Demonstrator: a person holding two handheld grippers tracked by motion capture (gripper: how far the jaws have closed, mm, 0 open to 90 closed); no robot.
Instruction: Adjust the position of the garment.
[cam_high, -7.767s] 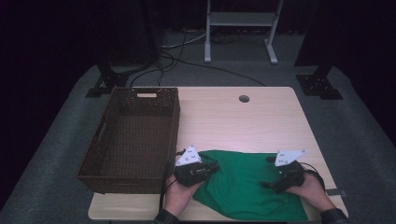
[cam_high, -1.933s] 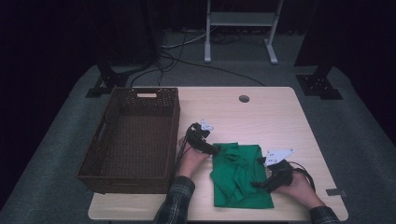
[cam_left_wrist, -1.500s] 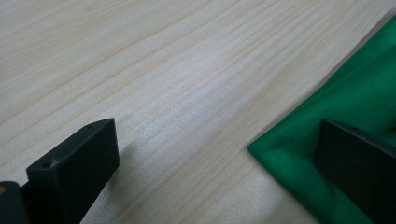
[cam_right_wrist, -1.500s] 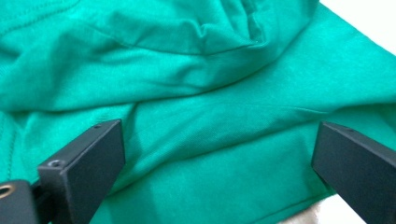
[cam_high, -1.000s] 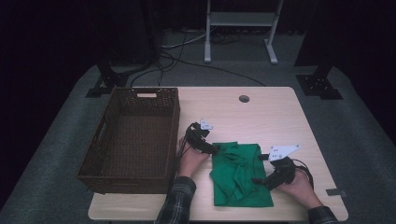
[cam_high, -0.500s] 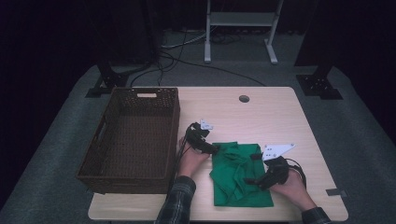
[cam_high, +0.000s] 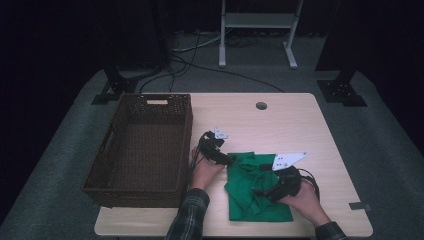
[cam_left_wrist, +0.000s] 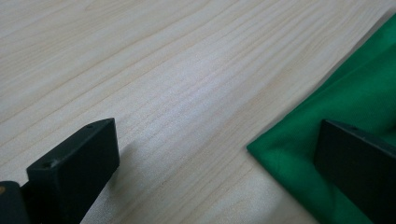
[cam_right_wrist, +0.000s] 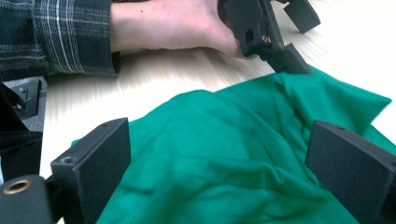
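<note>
Green cloth (cam_high: 257, 187) lies part-folded on the near right part of the desk (cam_high: 300, 125), its long side running from me toward the far edge, with a rumpled heap across the upper half. My left claw (cam_high: 231, 161) sits at the cloth's far left corner, jaws spread wide. In the left gripper view one jaw stands over bare wood and the other over the green edge (cam_left_wrist: 327, 126), and nothing is pinched between them. My right claw (cam_high: 262, 191) hovers over the rumpled middle, reaching in from the right edge. Its jaws have just been closing a little, yet they stand well apart. In the right gripper view the bunched fabric (cam_right_wrist: 224, 154) swells up between them, and I cannot tell whether the pads touch it, so I judge it not gripped.

The coming move turns on that heap: it lies straight ahead of my right claw and just below it, while the left one only guards the corner. So my right hand (cam_high: 305, 202) is the nearer one to take hold, I think.

Against the oldest picture, the cloth was then spread wide across the near edge with one claw at each end; now it is narrower and gathered. Over the last second my right claw has slid leftward onto the fabric, and my left has stayed put. The brown basket (cam_high: 145, 145) stands empty just left of my left hand (cam_high: 202, 170).
</note>
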